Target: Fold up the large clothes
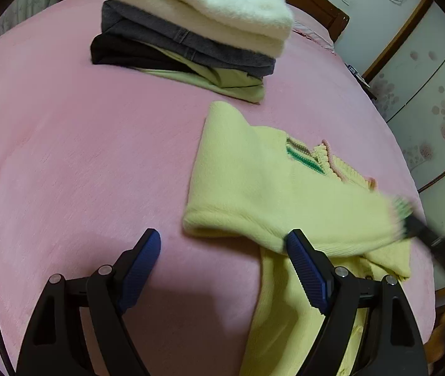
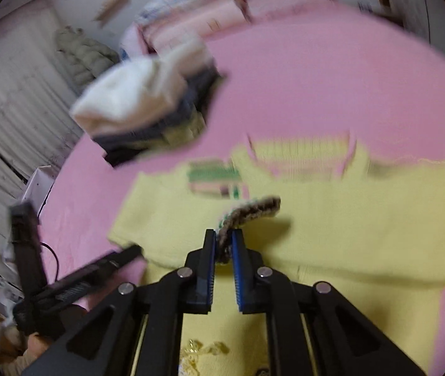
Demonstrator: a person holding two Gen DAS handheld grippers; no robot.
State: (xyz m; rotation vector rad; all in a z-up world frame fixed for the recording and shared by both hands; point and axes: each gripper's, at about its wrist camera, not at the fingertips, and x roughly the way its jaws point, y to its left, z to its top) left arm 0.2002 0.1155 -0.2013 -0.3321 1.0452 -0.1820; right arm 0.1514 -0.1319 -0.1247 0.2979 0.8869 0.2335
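Note:
A pale yellow sweater lies partly folded on the pink bed. In the right wrist view my right gripper is shut on the sweater's brown and green striped sleeve cuff, held over the sweater's body. In the left wrist view that gripper is a dark blur at the sleeve's end. My left gripper is open just above the bed at the sweater's near left corner. One of its blue fingers is over the fabric and the other is over bare sheet. Nothing is between them.
A stack of folded clothes, cream on top, then grey, black and green, sits farther up the bed. Behind it is a wooden headboard. Flower-patterned wardrobe doors stand past the bed's right edge. A curtain hangs at the left.

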